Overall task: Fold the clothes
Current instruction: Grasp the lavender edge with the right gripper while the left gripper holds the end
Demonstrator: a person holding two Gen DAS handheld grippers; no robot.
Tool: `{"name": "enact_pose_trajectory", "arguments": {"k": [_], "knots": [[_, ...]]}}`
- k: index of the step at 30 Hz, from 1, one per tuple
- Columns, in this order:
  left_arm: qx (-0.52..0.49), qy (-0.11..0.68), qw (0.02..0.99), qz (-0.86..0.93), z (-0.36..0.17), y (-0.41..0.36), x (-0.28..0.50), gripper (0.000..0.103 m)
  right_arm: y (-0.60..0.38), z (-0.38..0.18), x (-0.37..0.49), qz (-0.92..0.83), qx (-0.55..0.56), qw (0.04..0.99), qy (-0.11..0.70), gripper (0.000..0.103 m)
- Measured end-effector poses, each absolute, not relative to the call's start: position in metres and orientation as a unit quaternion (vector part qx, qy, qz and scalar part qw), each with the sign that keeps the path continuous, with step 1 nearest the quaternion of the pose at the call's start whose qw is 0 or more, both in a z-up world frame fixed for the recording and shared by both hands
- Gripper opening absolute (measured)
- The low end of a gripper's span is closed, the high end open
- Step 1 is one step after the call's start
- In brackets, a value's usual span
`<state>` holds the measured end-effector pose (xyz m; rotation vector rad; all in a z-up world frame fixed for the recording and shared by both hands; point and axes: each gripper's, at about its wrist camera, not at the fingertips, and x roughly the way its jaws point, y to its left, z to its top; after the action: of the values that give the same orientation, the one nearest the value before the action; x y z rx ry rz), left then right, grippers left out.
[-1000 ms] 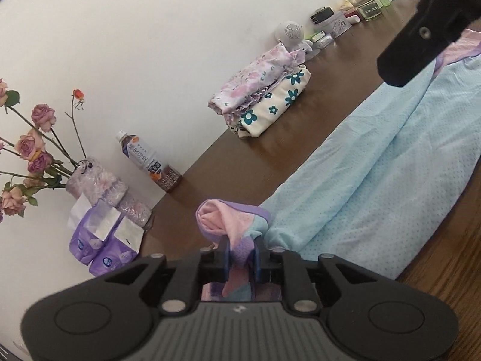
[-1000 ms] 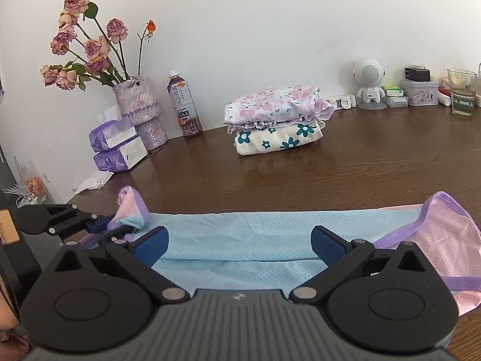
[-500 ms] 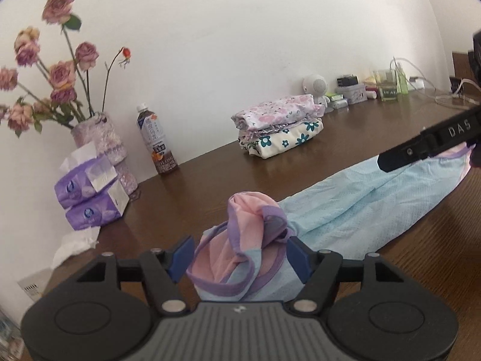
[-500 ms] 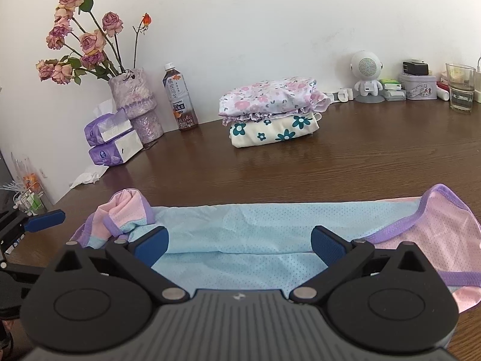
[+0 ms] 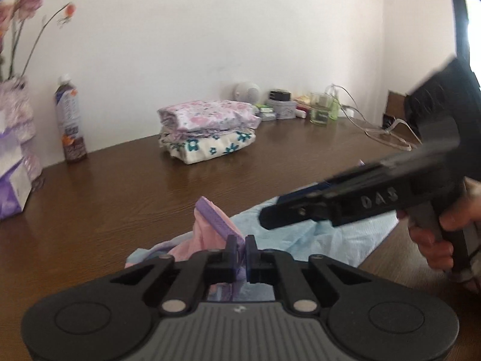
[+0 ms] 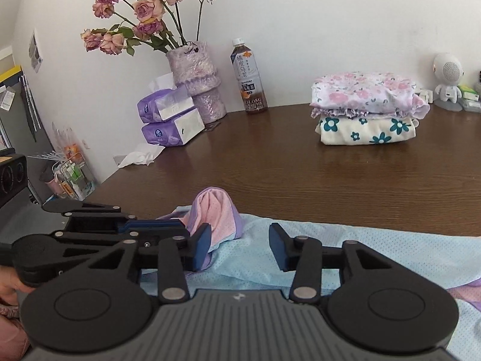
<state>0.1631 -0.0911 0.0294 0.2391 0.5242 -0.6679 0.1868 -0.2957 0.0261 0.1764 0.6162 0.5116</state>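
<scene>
Left tongs (image 5: 239, 248) clamped on garment (image 6: 360, 249) cuff; right tongs (image 6: 240, 242) wide. Cuff should be carried over level, grip kept.

Plain white wall (image 6: 330, 15) behind dark wooden table (image 6: 285, 174); bright daylight at right edge.

Left wrist view motion-blurred. Flowers (image 5: 18, 15) cut off at 9–10 o'clock edge; bottle (image 5: 70, 123) label unreadable. Clutter (image 5: 300, 106) at 1 o'clock too smeared to identify. Garment (image 6: 345, 255) runs off right wrist view at 4 o'clock; underside hidden behind gripper body.
</scene>
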Motion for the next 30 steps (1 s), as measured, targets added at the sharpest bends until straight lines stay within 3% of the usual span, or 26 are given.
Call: {"name": "enact_pose_trajectory", "arguments": {"k": [4,9,10,11,13,15,19,23,30], "knots": [[0.174,0.253,0.894,-0.326,0.017,-0.115,0.153,0.005,-0.293,0.028,0.190,0.256,0.101,0.914,0.299,0.040],[0.185,0.243,0.888,-0.345,0.011,-0.117,0.141,0.021,-0.277,0.030,0.195,0.266,0.078,0.911,0.305,0.040],[0.183,0.234,0.890,-0.346,0.015,-0.112,0.135,0.029,-0.276,0.026,0.198,0.261,0.070,0.910,0.315,0.040],[0.180,0.226,0.892,-0.347,0.018,-0.107,0.129,0.038,-0.274,0.021,0.200,0.256,0.063,0.908,0.325,0.037],[0.174,0.210,0.897,-0.348,0.025,-0.097,0.118,0.044,-0.271,0.013,0.204,0.246,0.048,0.905,0.344,0.024],[0.155,0.203,0.908,-0.331,0.032,-0.078,0.112,0.051,-0.270,0.008,0.207,0.239,0.039,0.902,0.358,0.022],[0.126,0.221,0.930,-0.264,0.033,-0.044,0.120,0.053,-0.278,0.015,0.201,0.250,0.053,0.900,0.352,0.022],[0.100,0.242,0.936,-0.234,0.029,-0.028,0.135,0.050,-0.261,0.050,0.200,0.276,0.013,0.913,0.298,0.031],[0.107,0.266,0.933,-0.220,0.018,-0.035,0.137,0.052,-0.224,0.042,0.225,0.302,-0.057,0.895,0.325,0.032]]}}
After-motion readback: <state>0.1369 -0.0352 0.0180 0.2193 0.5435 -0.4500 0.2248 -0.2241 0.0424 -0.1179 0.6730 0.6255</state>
